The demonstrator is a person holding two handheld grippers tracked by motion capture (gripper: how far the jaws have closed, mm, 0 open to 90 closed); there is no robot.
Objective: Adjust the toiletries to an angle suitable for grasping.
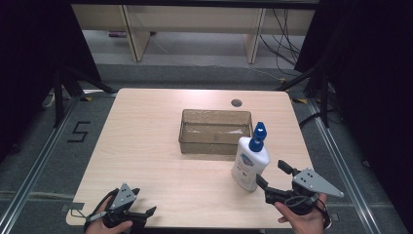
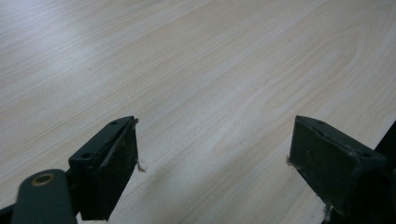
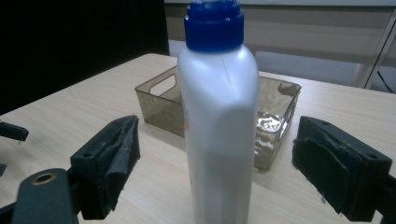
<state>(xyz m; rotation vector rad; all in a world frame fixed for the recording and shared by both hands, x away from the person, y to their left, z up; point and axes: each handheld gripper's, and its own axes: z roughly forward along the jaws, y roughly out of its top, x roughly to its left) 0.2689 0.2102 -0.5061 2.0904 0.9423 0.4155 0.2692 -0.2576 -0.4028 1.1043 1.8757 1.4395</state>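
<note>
A white bottle (image 1: 250, 165) with a blue cap stands upright on the table, just in front of the right end of a clear brownish bin (image 1: 215, 131). My right gripper (image 1: 272, 175) is open at the bottle's near right side, jaws wide apart and pointing at it. In the right gripper view the bottle (image 3: 219, 116) stands between the two jaws and a little beyond them, untouched, with the bin (image 3: 275, 116) behind it. My left gripper (image 1: 148, 212) rests open near the table's front left edge, and the left gripper view has bare wood (image 2: 201, 84) between its jaws.
The light wooden table (image 1: 146, 141) has a small round cable hole (image 1: 236, 103) at the back right. Dark curtains and stand legs flank the table. A number 5 is marked on the floor (image 1: 79, 131) at the left.
</note>
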